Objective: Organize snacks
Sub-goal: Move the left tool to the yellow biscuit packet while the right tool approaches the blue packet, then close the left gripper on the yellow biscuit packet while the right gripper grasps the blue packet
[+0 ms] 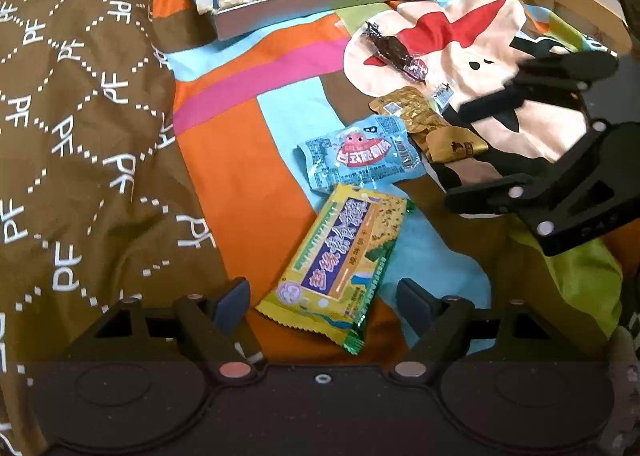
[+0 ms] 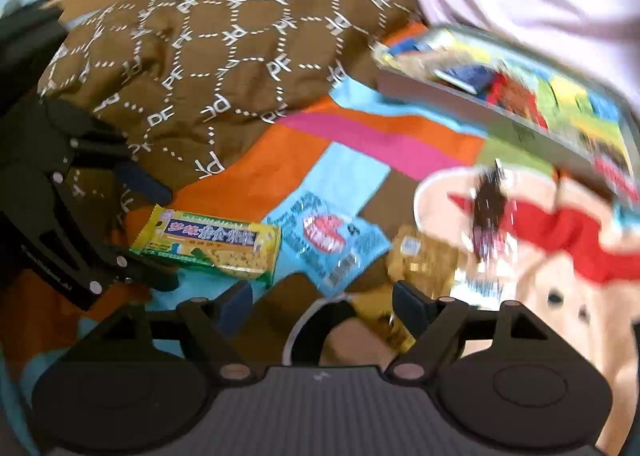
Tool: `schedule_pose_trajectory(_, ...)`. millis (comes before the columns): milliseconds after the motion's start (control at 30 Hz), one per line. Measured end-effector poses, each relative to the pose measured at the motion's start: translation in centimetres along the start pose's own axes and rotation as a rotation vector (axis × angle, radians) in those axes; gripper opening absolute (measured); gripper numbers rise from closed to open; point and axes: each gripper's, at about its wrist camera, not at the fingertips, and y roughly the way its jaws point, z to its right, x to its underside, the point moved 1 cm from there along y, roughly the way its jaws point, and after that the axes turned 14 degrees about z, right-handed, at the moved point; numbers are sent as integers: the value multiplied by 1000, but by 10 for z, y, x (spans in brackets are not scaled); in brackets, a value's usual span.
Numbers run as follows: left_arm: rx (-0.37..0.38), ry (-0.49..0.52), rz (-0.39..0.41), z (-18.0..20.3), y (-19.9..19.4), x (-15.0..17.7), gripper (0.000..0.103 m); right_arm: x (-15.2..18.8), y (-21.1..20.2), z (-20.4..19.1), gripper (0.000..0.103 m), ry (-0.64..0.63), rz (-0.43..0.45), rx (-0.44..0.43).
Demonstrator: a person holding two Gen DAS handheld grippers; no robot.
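The yellow biscuit pack point(image 1: 336, 264) is being framed by the wide, empty left gripper point(image 1: 324, 296); the right gripper point(image 2: 320, 296), also wide, is being held beside it. Closing, then carrying to the tin tray point(image 1: 280, 11) beyond the pack, is being called for.

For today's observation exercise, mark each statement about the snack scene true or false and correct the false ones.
1. The yellow biscuit packet lies on the bedspread, not in the tray. True.
2. The tray is empty. False: it already holds several snacks.
3. The left gripper is clamped on the blue packet. False: its jaws stand open by the yellow biscuit packet's near end.
4. The gold packet lies beside the blue packet. True.
5. The right gripper holds nothing. True.
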Motion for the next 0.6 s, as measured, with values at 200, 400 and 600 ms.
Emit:
schedule_pose_trajectory(200,10,43,29,2,6,-3,83,-4,33,-5,83,-261,-37,-1)
schedule_pose_trajectory(400,71,40,29,1,14,-4,81,-3,60,-6,85,-415,-64,-45)
schedule_pose_trajectory(600,101,6,9,-2,19,-5,66,-8,83,-10,86,-416,-69,-90)
